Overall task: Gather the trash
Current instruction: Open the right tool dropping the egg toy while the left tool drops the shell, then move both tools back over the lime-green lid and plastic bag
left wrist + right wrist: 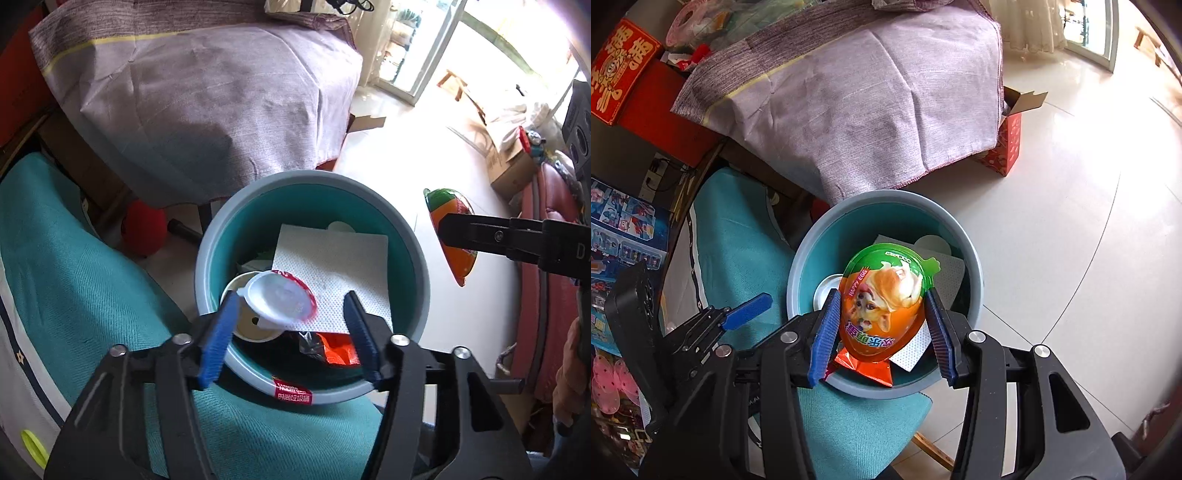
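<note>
— Blue pads on the left gripper (291, 332) are right up close. Are its jaws shut?

— No, they stand wide. A white lid (280, 299) with a red edge is between them, but the pads do not touch it. I cannot tell if it is in the air or lying on the trash.

— What is under it?

— The bin (417, 258). It is round, teal inside with a gray rim. It sits on a teal chair (92, 258). In it are a white paper towel (332, 258), a paper cup (251, 328) and an orange wrapper (338, 350).

— And the right gripper (882, 321)?

— Its jaws hold an egg pack (882, 302), orange and green, with a puppy on it. A pad presses on each side.

— Where is the egg pack?

— Right over the bin, above the trash. In the left view it shows beside the bin, over the floor (1071, 184).

— What else is there?

— A purple cloth (207, 103) hangs down behind the bin. A red box (1008, 144) stands on the floor past it.
</note>
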{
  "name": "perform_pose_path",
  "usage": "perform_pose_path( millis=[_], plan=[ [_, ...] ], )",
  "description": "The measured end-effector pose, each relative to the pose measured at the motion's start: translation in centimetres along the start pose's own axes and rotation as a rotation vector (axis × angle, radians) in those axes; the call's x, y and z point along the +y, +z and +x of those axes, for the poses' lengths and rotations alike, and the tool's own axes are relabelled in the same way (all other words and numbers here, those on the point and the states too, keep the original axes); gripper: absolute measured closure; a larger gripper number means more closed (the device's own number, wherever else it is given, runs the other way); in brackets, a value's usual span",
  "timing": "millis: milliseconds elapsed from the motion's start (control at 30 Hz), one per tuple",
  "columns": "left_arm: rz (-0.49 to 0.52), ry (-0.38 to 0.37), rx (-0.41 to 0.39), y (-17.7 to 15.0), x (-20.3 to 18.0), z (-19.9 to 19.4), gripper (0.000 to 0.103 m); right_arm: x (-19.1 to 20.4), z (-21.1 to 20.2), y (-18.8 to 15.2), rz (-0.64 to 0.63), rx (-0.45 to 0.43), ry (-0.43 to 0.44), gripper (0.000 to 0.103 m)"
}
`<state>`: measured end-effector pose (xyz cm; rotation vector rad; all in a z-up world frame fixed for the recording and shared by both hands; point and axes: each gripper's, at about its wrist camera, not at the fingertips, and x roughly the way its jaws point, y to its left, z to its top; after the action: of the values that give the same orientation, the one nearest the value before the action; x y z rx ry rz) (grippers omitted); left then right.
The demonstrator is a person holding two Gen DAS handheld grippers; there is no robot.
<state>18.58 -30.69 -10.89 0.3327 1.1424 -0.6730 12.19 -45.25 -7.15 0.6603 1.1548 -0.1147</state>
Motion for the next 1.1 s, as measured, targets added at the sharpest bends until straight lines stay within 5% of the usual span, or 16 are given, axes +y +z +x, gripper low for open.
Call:
perform_pose_path(
  millis=[300, 433, 533, 567, 1100],
  plan=[
    [-0.034, 0.016, -0.021, -1.1, 2.1, -1.7, 0.012, 2.0, 2.2, 0.2, -0.033, 0.042, 0.013, 0.058],
    [-0.067, -0.004, -0.031, -1.6, 2.9, -2.6, 0.010, 3.2, 2.4, 0.4, -0.055, 0.040, 0.004, 0.057],
    [-0.074, -0.001, -0.037, -1.9, 3.2, -3.1, 0.010, 3.8, 2.4, 0.4, -0.058, 0.040, 0.005, 0.028],
    [-0.076, -0.002, -0.038, -2.0, 3.3, -3.2, 0.010, 3.9, 2.4, 0.3, -0.059, 0.039, 0.003, 0.027],
    [-0.110, -0.007, -0.077, -4.4, 4.8, -6.6, 0.008, 6.2, 1.4, -1.6, -0.051, 0.057, -0.033, 0.018]
  ],
)
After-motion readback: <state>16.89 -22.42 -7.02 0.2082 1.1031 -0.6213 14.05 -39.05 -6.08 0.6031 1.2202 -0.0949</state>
